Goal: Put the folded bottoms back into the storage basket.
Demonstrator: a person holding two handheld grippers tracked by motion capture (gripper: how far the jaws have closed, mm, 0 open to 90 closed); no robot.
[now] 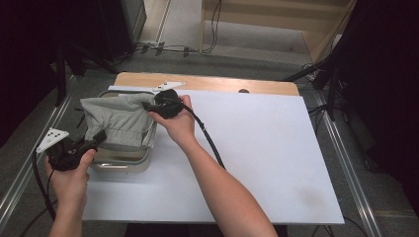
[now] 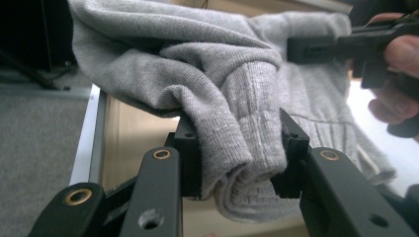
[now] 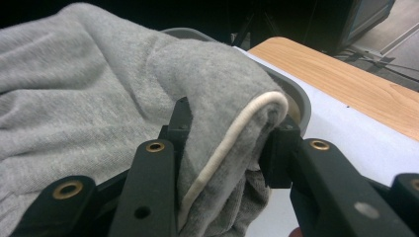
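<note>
Jaws of both grippers, left [image 2: 237, 153] and right [image 3: 225, 148], clamp the grey garment [image 1: 118, 121], seemingly lifted

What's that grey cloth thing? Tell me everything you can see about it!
The grey garment looks like soft knit sweatwear, with a ribbed cuff or band and a cream drawstring. It lies bunched over a grey tub at the table's left side. The left gripper pinches its ribbed, folded part; the right gripper pinches the fold holding the cord.
</note>
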